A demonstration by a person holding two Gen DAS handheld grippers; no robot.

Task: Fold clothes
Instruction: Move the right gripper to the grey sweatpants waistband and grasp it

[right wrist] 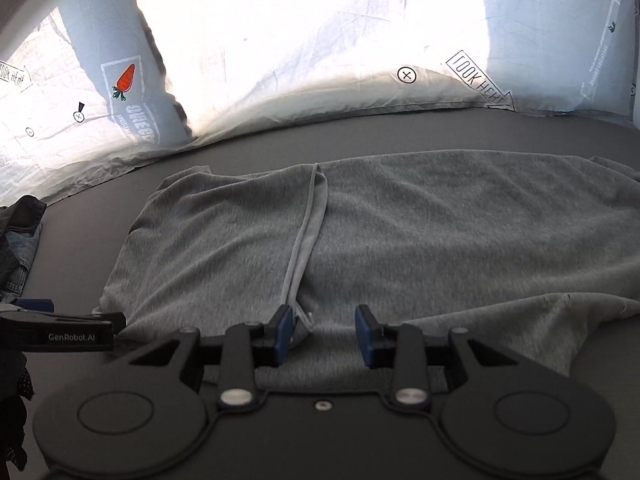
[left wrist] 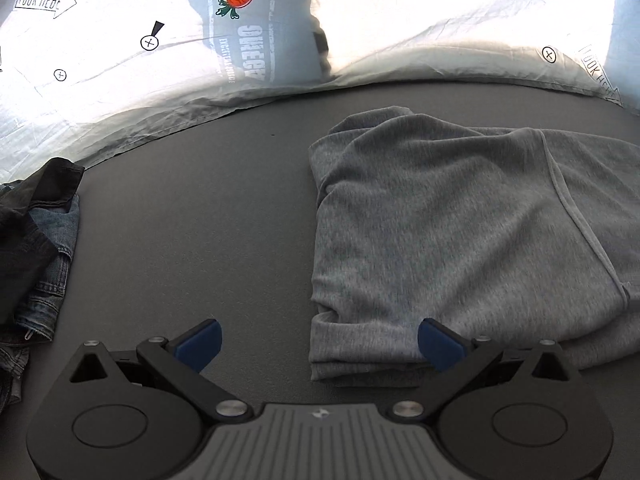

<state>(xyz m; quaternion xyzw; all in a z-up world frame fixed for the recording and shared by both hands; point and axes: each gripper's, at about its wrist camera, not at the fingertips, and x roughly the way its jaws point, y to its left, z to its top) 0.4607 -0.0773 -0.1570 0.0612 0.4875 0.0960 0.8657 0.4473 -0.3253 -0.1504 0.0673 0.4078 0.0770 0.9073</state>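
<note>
The grey knit garment lies partly folded on the dark counter, soft, light and floppy; judging by its drape, it is best pinched at a hem or corner. The left claw gapes wide and empty; the right claw stands partly open, gripping nothing. The left claw's body reads "GenRobot.AI"; the backdrop sheet says "LOOK HERE".

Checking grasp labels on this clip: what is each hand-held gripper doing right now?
Left hand-held gripper: open, holding nothing, jaws spread above the grey garment's edge.
Right hand-held gripper: open, holding nothing, garment under its jaws.
</note>
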